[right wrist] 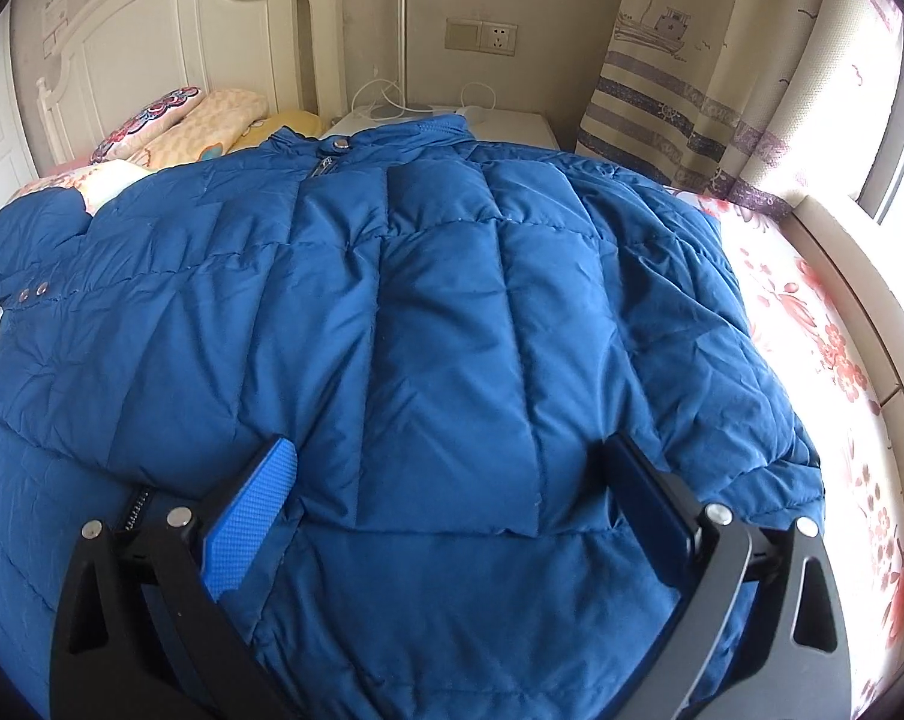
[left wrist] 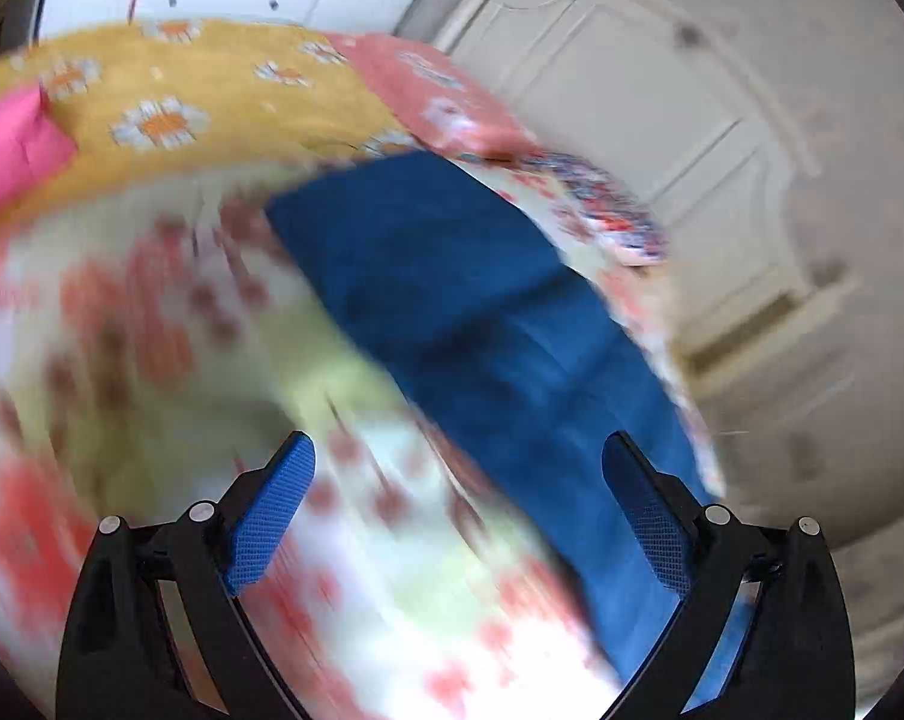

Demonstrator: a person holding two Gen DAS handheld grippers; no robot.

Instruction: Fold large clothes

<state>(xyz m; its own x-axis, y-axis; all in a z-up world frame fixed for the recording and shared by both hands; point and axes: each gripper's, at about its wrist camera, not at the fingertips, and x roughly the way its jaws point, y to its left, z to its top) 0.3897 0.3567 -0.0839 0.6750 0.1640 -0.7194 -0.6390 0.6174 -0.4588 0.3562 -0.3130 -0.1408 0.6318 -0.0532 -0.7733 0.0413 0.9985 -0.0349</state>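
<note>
Jacket (right wrist: 428, 312) lies spread on the bed (right wrist: 811, 324), collar toward the headboard (right wrist: 170, 42). Pillows (right wrist: 182, 120) sit behind its left shoulder, nightstand (right wrist: 511, 120) behind the collar, curtain (right wrist: 691, 78) at far right. Right gripper (right wrist: 449, 480) hovers over the hem, left gripper (left wrist: 457, 480) over the bed beside a sleeve (left wrist: 481, 312).

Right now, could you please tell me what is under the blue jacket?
The jacket lies spread on a floral bedsheet, which shows at its right edge and beyond the left sleeve. Pillows sit past the collar. Whatever lies beneath the jacket's middle is covered.
</note>
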